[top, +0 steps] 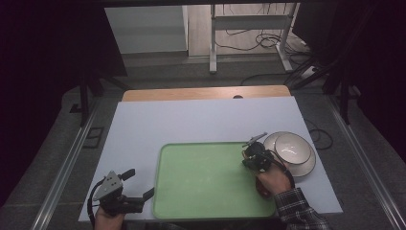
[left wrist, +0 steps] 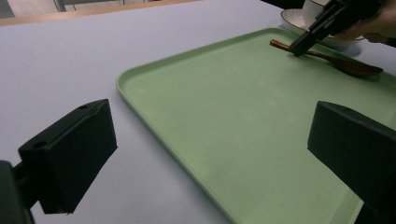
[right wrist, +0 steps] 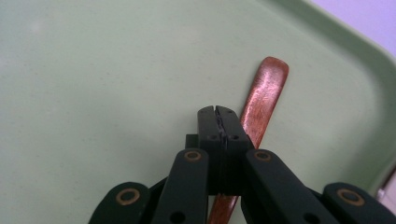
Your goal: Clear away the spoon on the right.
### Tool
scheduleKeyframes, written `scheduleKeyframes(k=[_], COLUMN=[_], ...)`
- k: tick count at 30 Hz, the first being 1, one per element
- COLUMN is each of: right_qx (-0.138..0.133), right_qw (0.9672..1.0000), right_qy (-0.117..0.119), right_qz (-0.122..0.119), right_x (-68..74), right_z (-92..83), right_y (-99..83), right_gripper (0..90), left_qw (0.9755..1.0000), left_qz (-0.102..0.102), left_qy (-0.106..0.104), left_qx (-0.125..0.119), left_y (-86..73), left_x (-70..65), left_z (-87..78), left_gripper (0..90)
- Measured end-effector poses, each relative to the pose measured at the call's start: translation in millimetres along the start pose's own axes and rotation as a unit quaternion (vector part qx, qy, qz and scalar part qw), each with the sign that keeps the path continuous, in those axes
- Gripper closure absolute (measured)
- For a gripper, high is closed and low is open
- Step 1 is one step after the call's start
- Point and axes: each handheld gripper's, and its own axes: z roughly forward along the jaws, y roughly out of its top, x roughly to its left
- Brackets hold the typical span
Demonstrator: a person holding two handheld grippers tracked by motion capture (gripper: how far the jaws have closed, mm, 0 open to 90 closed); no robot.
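Black jaws of the right gripper [right wrist: 217, 122] stand pressed flat together, with nothing between them; the reddish-brown wooden spoon [right wrist: 261, 100] runs under and just to one side of them, so the jaws rest over its handle rather than grasping it. In the left gripper view the right gripper's tip [left wrist: 299, 46] comes down on the spoon's handle [left wrist: 322, 56] near its thin end, while the spoon's darker bowl end lies toward the near right corner of the pale green plastic tray [left wrist: 196, 107]. The spoon lies flat on the tray beside its right rim, which suggests that it has been set down there or is about to be nudged or taken up; clenched as they are, the jaws would have to part before they could take the handle.

Just outside that rim, white ceramic bowls with dark rims [top: 293, 149] sit nested on the pale grey worktop [top: 201, 120], close to the right hand [top: 272, 181]. They crowd that side, and a sideways sweep of the gripper could knock them.

At the near left corner of the worktop, the left gripper [top: 140, 184] hangs well apart from the spoon, its jaws released and wide, holding nothing, with the tray's left rim between them in its own view. The rest of the tray is bare.
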Motion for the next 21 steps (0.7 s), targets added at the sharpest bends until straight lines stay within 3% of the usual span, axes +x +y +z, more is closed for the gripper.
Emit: scheduleKeyframes(k=[12,21], right_qx=[-0.003,-0.006], right_qw=[0.9994,0.9995], right_qy=[-0.021,-0.017], right_qz=[0.028,0.027], right_x=[-16.1,-16.0], right_z=[-6.1,-5.4], right_y=[-6.8,-7.3], right_gripper=[90.0,88.2], left_qw=[1.0000,1.0000], left_qz=[0.000,0.001], left_qy=[0.000,0.001], left_qx=[0.000,0.000], left_y=[0.0,0.0], left_x=[-0.1,-0.3], left_z=[0.1,0.3], left_gripper=[0.9,0.9])
